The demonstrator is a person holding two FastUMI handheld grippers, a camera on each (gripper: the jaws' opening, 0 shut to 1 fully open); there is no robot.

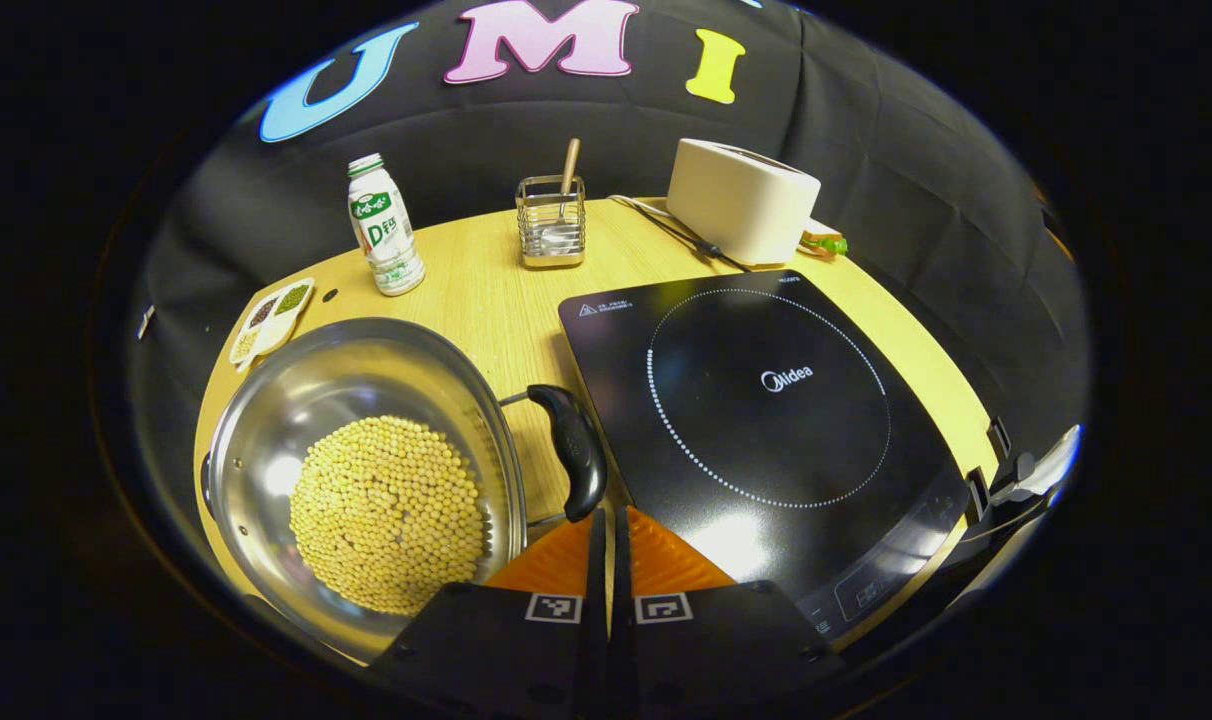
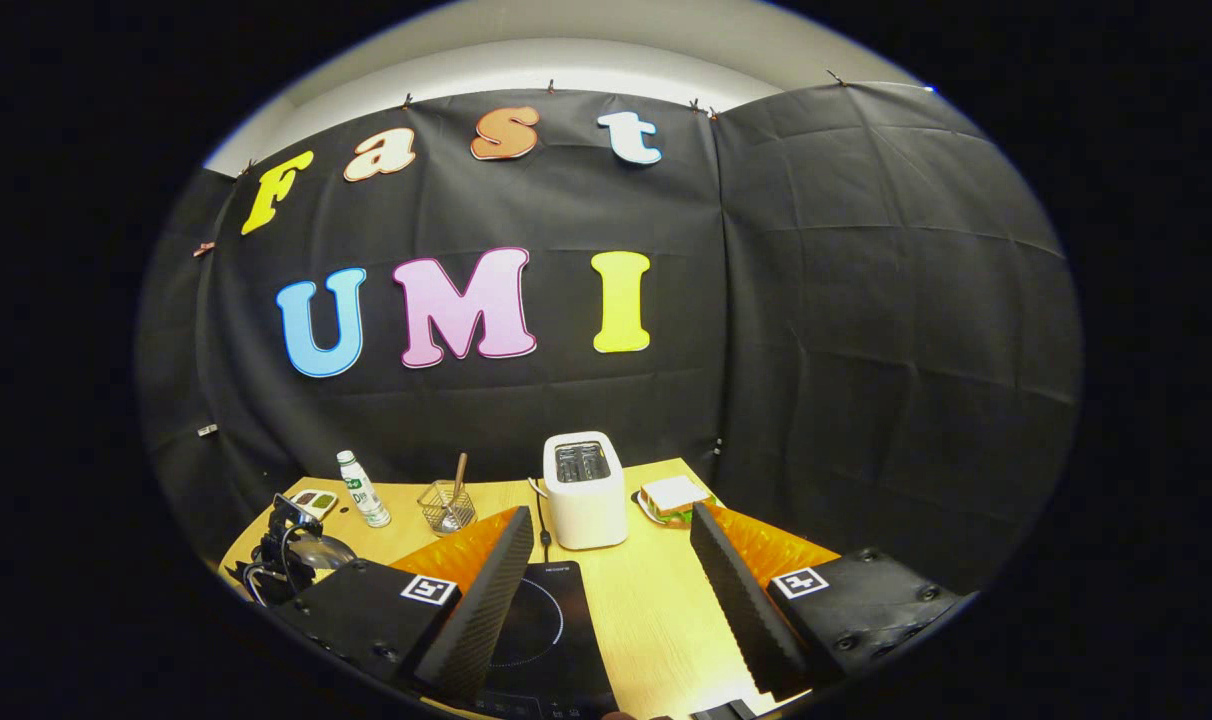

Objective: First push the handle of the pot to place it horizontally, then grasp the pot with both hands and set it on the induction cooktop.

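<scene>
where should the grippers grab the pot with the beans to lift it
Probably by its two side handles, one gripper each. The black handle juts from the rim of the pot on the cooktop side, right by the shut left gripper; come at it from that side. A small nub at the opposite rim looks like the second handle; approach it from the far side.

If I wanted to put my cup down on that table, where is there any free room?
The widest bare wood lies between the bottle, the utensil holder and the pot. A second strip runs right of the induction cooktop, below the toaster and sandwich plate. It is crowded where the pot's handle nearly meets the cooktop, with the left gripper there.
</scene>
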